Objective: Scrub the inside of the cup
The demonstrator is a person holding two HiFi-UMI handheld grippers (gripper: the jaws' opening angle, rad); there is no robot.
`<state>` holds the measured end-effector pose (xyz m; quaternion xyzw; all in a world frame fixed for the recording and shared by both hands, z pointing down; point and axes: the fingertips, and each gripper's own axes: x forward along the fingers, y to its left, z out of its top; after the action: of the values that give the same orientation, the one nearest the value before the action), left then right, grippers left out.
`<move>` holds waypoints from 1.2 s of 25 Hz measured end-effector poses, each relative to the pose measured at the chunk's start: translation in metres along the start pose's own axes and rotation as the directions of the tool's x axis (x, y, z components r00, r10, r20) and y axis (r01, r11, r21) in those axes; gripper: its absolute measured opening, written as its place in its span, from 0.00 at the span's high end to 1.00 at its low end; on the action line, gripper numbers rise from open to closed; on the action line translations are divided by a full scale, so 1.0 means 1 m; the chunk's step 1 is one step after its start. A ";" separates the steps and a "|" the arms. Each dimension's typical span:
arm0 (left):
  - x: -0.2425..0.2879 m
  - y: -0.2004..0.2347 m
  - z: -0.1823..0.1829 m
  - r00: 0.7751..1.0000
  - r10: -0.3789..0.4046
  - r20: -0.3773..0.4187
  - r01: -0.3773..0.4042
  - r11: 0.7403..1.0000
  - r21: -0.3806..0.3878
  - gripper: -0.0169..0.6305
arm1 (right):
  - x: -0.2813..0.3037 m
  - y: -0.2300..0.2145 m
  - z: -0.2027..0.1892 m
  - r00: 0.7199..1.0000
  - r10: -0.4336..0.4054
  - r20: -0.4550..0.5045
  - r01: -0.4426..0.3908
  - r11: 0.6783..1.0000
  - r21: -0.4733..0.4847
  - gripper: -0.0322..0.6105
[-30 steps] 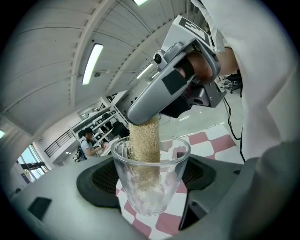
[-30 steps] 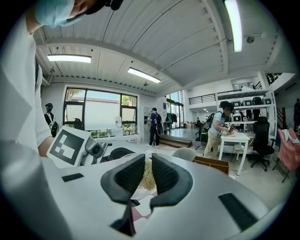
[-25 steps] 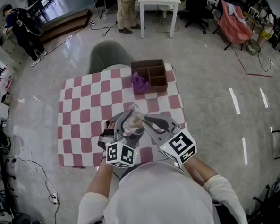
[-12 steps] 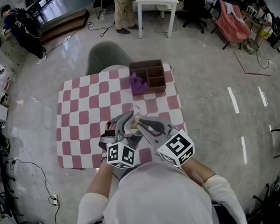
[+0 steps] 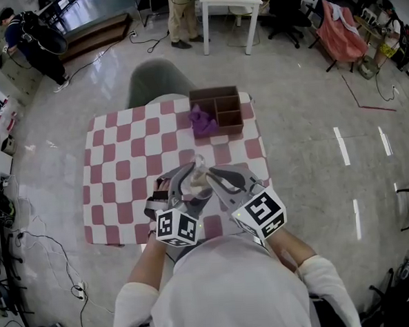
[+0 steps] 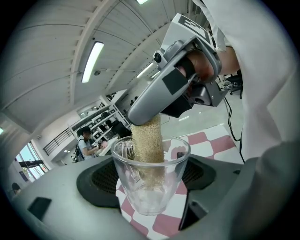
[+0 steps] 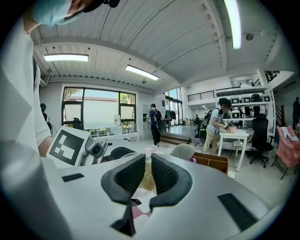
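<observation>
A clear glass cup (image 6: 151, 177) is clamped between the black pads of my left gripper (image 6: 151, 180), tipped toward my right gripper. A tan sponge strip (image 6: 147, 149) reaches down inside the cup. My right gripper (image 7: 144, 176) is shut on the top end of that sponge (image 7: 147, 179), with its jaws nearly together. In the head view both grippers meet over the near middle of the checkered tablecloth (image 5: 122, 164), left gripper (image 5: 180, 190) under the cup (image 5: 195, 177), right gripper (image 5: 212, 183) beside it.
A brown divided wooden box (image 5: 222, 110) with a purple cloth (image 5: 202, 121) stands at the table's far edge. A grey chair (image 5: 155, 83) sits behind the table. A white table (image 5: 229, 6) and people stand farther back in the room.
The grippers have barely shifted; the right gripper with the sponge moved slightly back and forth at the cup's mouth. The cup stays held.
</observation>
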<state>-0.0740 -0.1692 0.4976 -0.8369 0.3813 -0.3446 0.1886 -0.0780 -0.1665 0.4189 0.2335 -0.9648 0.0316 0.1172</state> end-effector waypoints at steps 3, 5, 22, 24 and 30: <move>-0.001 0.004 -0.002 1.000 0.010 -0.005 -0.010 1.000 -0.005 0.39 | -0.002 0.004 -0.008 1.000 0.016 -0.010 -0.016 0.999 0.039 0.86; -0.001 0.007 -0.004 1.000 0.014 -0.010 -0.014 1.000 -0.005 0.39 | -0.004 0.007 -0.009 1.000 0.030 -0.005 -0.030 0.997 0.071 0.86; 0.002 -0.012 -0.002 1.000 -0.029 -0.003 0.029 1.000 -0.008 0.39 | 0.000 0.002 0.002 1.000 0.009 0.021 -0.010 0.998 0.057 0.86; 0.001 -0.011 -0.002 1.000 -0.026 -0.004 0.026 1.000 -0.011 0.39 | -0.001 -0.001 -0.004 1.000 -0.005 0.003 0.005 0.998 0.056 0.86; 0.003 -0.002 -0.007 1.000 -0.008 -0.012 0.008 1.000 -0.022 0.39 | -0.007 0.004 -0.019 1.000 -0.004 -0.019 0.006 0.996 0.089 0.86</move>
<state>-0.0769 -0.1705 0.5044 -0.8384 0.3827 -0.3461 0.1758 -0.0701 -0.1575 0.4354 0.2405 -0.9607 0.0763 0.1158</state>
